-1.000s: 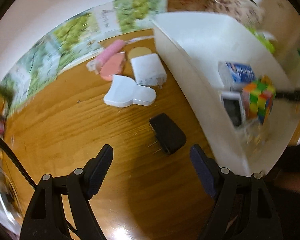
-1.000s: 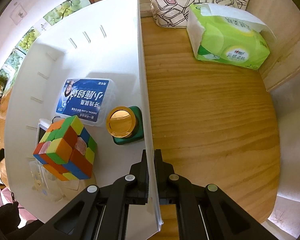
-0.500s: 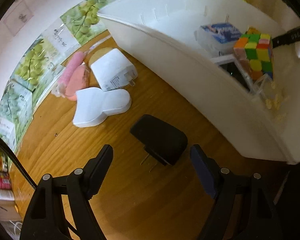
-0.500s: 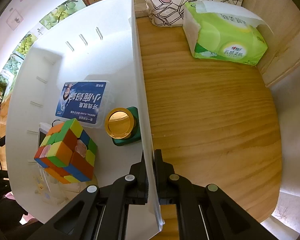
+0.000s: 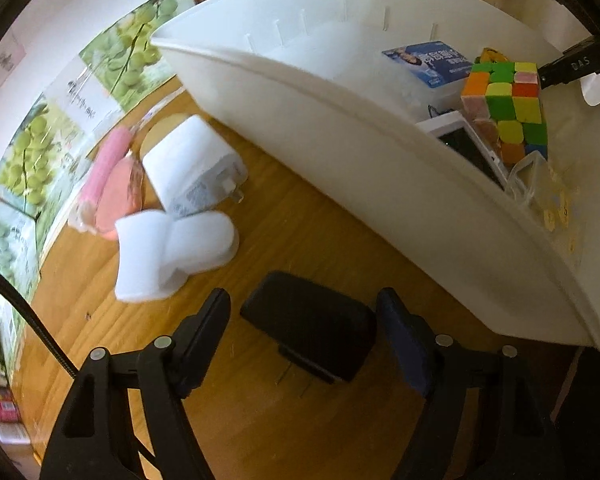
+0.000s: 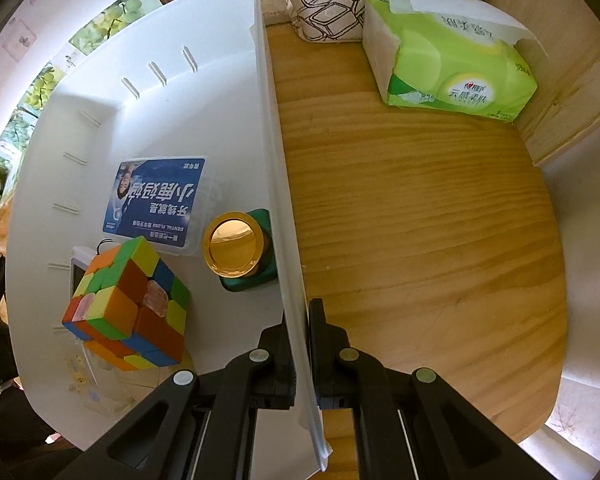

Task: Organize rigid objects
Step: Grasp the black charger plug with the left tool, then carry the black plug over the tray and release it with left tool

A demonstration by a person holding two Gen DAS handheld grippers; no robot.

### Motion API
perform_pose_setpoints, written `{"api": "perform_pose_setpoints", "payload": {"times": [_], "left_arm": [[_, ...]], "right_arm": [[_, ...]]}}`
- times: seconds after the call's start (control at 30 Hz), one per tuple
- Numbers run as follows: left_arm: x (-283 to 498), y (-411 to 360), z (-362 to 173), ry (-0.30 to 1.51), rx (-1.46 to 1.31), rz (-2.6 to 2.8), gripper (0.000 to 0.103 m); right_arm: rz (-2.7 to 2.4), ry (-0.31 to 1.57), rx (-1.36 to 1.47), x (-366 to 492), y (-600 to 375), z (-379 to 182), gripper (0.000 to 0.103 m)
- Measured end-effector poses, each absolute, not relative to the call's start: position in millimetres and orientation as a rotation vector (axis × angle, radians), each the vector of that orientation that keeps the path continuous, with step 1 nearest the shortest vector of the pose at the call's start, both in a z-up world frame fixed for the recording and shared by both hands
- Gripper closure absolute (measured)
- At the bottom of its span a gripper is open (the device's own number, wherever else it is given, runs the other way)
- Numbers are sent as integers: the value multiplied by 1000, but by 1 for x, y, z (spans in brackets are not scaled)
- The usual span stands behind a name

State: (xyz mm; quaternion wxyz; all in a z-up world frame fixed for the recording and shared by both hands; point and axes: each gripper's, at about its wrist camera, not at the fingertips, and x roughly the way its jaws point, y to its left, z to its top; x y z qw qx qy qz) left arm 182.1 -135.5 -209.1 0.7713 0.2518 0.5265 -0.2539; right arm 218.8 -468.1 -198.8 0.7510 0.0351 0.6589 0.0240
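Black plug adapter (image 5: 312,336) on wooden table (image 5: 260,420), between spread jaws of left gripper (image 5: 306,320). Right gripper (image 6: 298,320) clamped on white bin (image 6: 276,184) wall.

Beyond the work itself you have a wooden table (image 6: 420,240) carrying a green tissue pack (image 6: 452,64) near its far edge, a cushion (image 6: 340,4) printed with keyboard keys just beside that pack, and grape posters (image 5: 40,152) along the white wall (image 5: 60,20).

white bin (image 5: 380,184) wall beside black charger (image 5: 312,336)
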Motion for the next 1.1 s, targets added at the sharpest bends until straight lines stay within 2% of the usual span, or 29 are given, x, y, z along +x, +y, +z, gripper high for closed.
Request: {"api": "perform_pose_setpoints", "payload": {"times": [0.1,0.67,1.1], "left_arm": [[187,-139,-208,1141,539,-572,36],[193,-137,-209,1171,425,-438,36],[168,-97,-202,1197,95,-194,37]], "right_arm": [[50,1442,74,220,-466,-200,98],[36,1440,39,220,-454,-195,97],[48,1433,-31,214,-434,-194,97]]}}
